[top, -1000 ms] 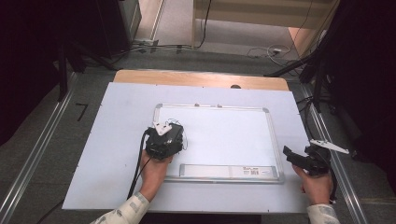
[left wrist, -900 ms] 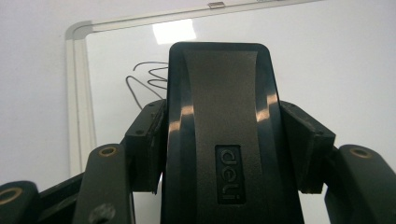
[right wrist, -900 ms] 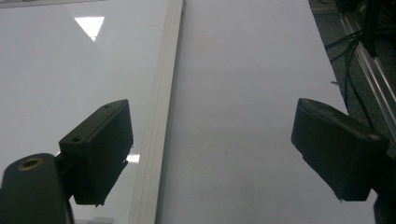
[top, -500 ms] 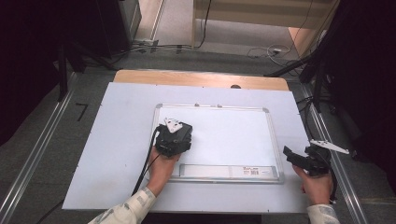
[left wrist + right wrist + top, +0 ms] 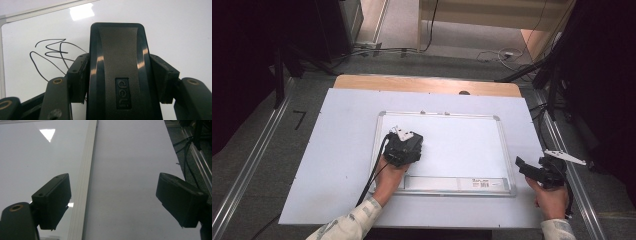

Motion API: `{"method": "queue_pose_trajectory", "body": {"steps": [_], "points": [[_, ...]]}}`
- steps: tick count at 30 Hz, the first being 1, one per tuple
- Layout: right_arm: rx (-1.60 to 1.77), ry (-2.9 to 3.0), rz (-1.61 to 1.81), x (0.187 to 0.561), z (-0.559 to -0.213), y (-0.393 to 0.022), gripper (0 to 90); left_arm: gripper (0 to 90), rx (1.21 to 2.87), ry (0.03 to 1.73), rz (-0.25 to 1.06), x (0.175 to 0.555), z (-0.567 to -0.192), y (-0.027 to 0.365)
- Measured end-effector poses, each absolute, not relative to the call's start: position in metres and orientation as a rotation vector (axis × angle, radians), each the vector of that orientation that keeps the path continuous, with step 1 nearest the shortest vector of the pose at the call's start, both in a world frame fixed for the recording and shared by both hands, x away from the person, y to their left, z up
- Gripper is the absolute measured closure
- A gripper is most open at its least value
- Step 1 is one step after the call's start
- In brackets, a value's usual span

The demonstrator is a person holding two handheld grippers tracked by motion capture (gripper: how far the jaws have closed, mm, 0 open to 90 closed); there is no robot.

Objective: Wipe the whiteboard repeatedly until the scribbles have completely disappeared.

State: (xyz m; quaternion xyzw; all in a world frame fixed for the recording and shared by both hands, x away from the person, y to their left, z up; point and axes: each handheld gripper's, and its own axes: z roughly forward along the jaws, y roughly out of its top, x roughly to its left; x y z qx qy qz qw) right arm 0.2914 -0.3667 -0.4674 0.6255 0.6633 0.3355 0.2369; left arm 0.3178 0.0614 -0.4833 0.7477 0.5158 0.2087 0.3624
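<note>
A white sheet (image 5: 337,165) covers most of the counter (image 5: 427,83), leaving a strip of bare wood along the far edge. Grey floor (image 5: 257,150) with metal rails (image 5: 242,175) runs along both side edges. Beyond the far edge, loose cables (image 5: 382,50) lie on the floor near a pale wooden panel (image 5: 492,12).
</note>
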Motion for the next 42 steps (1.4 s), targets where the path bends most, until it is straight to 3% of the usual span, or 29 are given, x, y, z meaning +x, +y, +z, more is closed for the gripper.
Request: {"method": "queue_pose_trajectory", "body": {"steps": [42], "points": [[1.714,1.816,0.924,0.291,-0.468,-0.368,11.5,40.4,1.997,1.331,0.539,0.322,-0.494,0.060]]}}
